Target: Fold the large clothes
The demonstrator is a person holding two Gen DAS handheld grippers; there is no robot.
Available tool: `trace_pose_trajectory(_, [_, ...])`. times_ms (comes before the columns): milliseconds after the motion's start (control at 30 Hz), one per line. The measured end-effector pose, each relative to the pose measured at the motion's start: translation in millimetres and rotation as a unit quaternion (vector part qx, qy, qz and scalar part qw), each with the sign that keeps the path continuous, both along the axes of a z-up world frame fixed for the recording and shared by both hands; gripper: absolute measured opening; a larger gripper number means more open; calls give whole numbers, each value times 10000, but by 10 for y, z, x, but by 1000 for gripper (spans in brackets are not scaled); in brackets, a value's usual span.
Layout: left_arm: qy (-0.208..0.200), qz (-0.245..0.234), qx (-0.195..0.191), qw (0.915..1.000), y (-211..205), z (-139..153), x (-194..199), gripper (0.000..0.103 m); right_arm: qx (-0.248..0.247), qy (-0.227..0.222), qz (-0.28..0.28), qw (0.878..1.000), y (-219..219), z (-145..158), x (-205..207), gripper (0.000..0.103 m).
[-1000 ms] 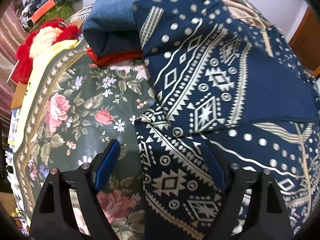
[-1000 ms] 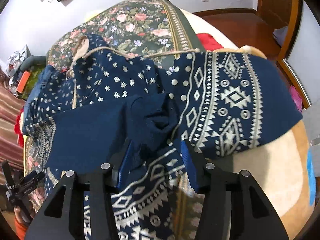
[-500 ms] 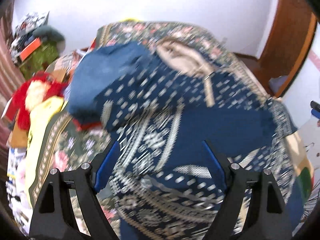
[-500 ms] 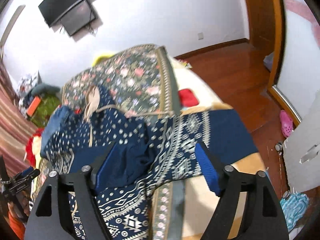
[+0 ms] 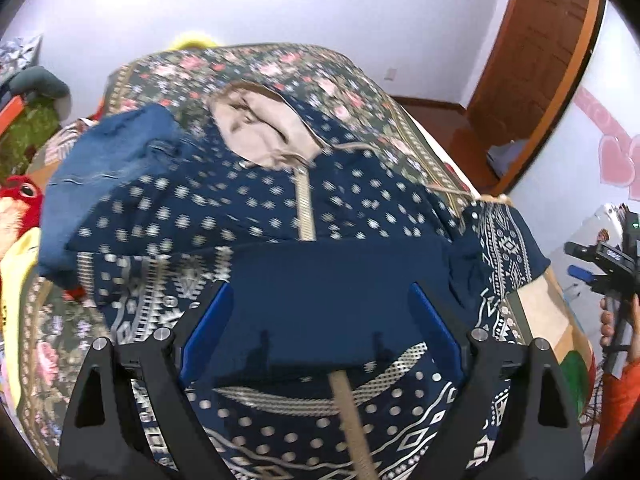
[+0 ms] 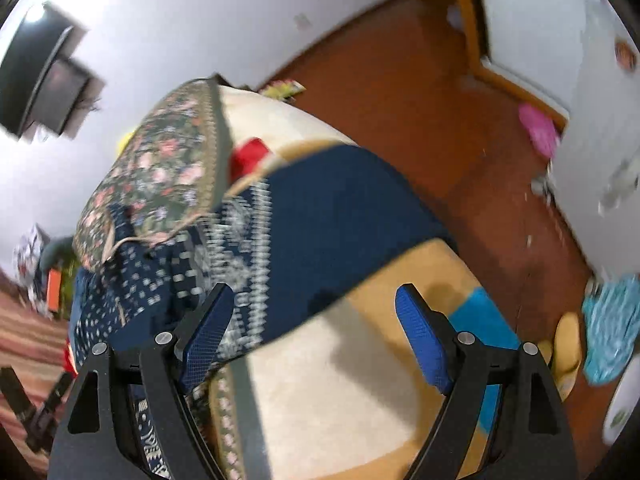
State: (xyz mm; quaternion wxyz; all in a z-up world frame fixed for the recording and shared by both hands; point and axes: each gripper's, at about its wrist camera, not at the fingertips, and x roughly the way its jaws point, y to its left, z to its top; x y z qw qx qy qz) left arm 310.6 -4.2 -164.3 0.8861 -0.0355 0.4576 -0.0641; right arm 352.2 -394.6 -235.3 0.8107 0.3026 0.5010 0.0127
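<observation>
Hoodie [image 5: 320, 208] released; right tongs [image 6: 316, 328] just opened, nothing between.

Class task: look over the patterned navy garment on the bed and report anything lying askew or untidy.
The navy patterned hoodie lies unevenly: one sleeve hangs off the bed's edge, and the fabric bunches near it. A blue denim garment overlaps its other shoulder.

Even indoor light, heavy motion blur, fisheye bending, dark corners
</observation>
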Motion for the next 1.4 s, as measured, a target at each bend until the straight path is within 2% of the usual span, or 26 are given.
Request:
trace_pose_trajectory(133, [195,-112,14,9997,-122,-169,78,89,458,306,-276,9981,-153,-259,118,81])
trace_pose_trajectory(233, [302,-144,98,9994,-161,-277,112,89,628,389,-464,9962,-200,-379,220,84])
trace_pose_trajectory(400, [429,-41,115,9990,-92,-383,136,89,442,341,-653,9963,-194,-430,400,86])
trace_pose_trajectory(500, [505,56,95,9987,-34,-431,139,89,320,362,-777,9958,-201,-476,516,83])
trace_pose_trajectory(600, [543,144,98,9984,22,-453,109,89,104,297,-885,9956,-175,-448,568,64])
trace_pose_trajectory(667, [544,169,117,9983,50,-457,78,89,-14,196,-948,9953,-169,-401,557,39])
trace_pose_trajectory(700, [540,174,126,9983,58,-452,66,89,-40,109,-982,9951,-174,-367,534,31])
trace_pose_trajectory(733, [531,181,145,9983,69,-445,47,89,-2,1,-1011,9949,-189,-333,505,19])
trace_pose_trajectory(767, [517,181,166,9984,76,-433,27,89,58,-65,-1033,9946,-201,-313,490,13])
trace_pose_trajectory(867, [469,145,195,9986,95,-380,-39,89,48,-293,-1028,9943,-195,-130,447,9])
trace_pose_trajectory(1067, [219,114,323,9992,131,-189,-200,89,-344,-1272,-657,9891,71,658,360,8])
trace_pose_trajectory(1233, [92,168,218,9996,219,-71,-317,89,-452,-2034,175,9779,607,1318,271,7])
trace_pose_trajectory(1400, [-2,225,184,9996,315,1,-427,89,-424,-2544,995,9610,1245,1699,154,8])
